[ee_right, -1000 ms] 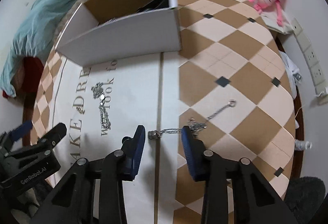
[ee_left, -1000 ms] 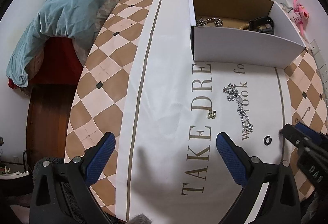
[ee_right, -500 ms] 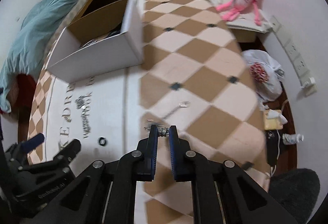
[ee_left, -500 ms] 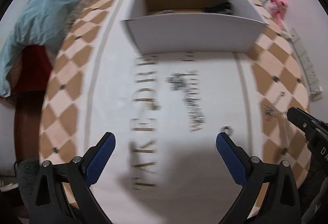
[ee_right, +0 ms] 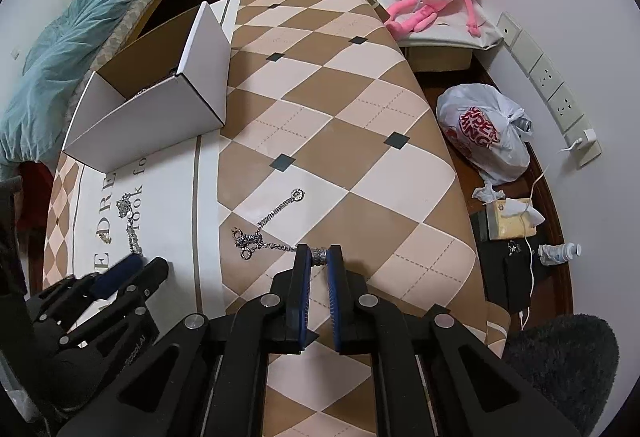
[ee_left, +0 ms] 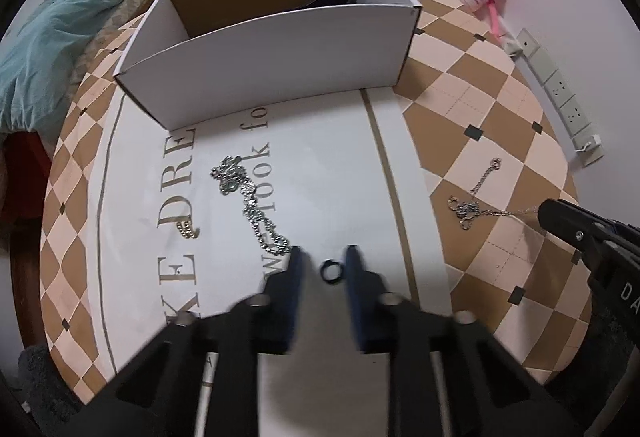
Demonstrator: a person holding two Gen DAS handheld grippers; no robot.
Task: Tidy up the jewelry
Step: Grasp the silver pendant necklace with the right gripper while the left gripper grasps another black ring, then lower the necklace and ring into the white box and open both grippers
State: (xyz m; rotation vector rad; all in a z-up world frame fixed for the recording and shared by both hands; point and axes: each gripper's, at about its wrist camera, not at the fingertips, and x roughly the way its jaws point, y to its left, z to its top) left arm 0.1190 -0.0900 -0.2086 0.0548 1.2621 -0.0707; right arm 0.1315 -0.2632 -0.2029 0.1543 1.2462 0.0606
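Left claw low over the white strip of the desk, jaws partly apart, flanking a small black ring without clear contact. Just left of it, a chunky silver chain, stretched along the lettering. Farther right on the checks, a fine silver necklace, loosely tangled, its end clamped in the right claw. Behind, an open white box.

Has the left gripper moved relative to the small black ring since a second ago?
Yes. The left gripper has shifted right and narrowed; the black ring that lay off to its right now sits between its fingertips.
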